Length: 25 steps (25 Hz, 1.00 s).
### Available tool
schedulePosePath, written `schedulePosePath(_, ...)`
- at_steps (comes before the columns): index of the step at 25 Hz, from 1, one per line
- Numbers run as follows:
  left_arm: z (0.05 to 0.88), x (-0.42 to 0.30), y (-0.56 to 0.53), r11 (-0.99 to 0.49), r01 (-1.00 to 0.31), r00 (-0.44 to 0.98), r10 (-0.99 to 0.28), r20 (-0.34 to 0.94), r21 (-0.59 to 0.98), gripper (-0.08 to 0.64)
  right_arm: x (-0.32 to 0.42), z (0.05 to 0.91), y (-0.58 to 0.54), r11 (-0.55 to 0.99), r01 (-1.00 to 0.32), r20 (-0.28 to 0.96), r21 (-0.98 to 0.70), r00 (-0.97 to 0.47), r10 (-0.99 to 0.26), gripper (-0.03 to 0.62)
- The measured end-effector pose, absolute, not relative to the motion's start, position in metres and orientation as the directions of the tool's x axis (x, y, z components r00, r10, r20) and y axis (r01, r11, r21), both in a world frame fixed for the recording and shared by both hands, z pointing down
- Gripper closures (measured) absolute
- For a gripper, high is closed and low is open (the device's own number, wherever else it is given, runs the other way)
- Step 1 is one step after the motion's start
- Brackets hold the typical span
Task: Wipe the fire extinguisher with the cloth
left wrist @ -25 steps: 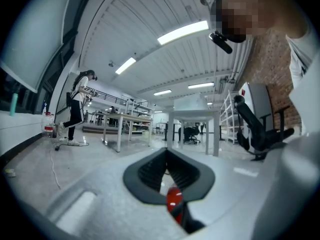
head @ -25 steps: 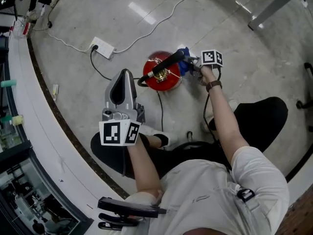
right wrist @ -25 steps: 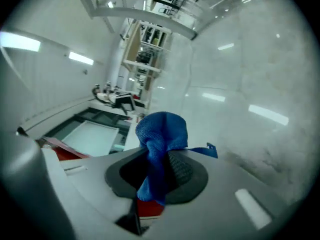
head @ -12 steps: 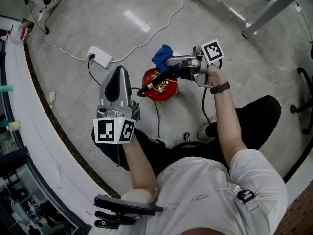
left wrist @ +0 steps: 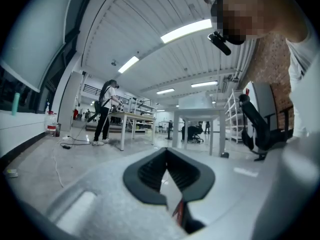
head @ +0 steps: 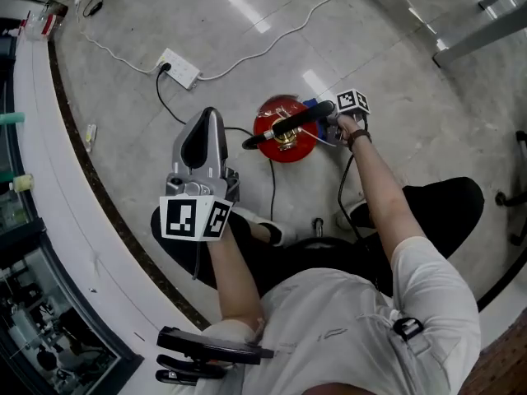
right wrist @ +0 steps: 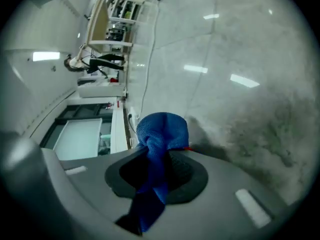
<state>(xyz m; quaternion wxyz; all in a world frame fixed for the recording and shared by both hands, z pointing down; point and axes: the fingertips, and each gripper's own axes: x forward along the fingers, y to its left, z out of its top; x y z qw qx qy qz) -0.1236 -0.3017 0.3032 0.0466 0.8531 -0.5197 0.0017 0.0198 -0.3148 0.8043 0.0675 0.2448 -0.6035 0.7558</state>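
The fingers of your right gripper pinch the blue cloth. The fingers of your left gripper are pressed together with nothing between them. Below both lies the grey floor. The red fire extinguisher stands upright on it, just at your right fingers and apart from the left fingers, on their right. The cloth bunches out past the right fingertips, just beside the extinguisher's top. A white power strip lies on the floor beyond your left fingers.
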Motion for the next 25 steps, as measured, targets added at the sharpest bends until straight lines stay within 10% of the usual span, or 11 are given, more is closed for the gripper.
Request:
schedulePosePath(9,0.319,-0.130,-0.292,-0.441,-0.894,0.446,-0.892,0.078,0.077,0.560,0.028,0.833,-0.302,-0.040,-0.737,0.738,-0.674,-0.673,-0.039,0.514)
schedulePosePath(21,0.288,-0.128,-0.299,-0.463,-0.880,0.464,-0.886,-0.014,0.106,0.560,-0.004,0.396,-0.361,0.416,0.174,-0.187,-0.892,-0.982,0.009,0.511)
schedulePosePath(25,0.287,-0.130,-0.299,-0.459,-0.881,0.460,-0.888,-0.020,0.117,0.560,-0.046,0.381,-0.320,0.483,0.225,-0.085,-0.846,-0.952,0.295,0.511)
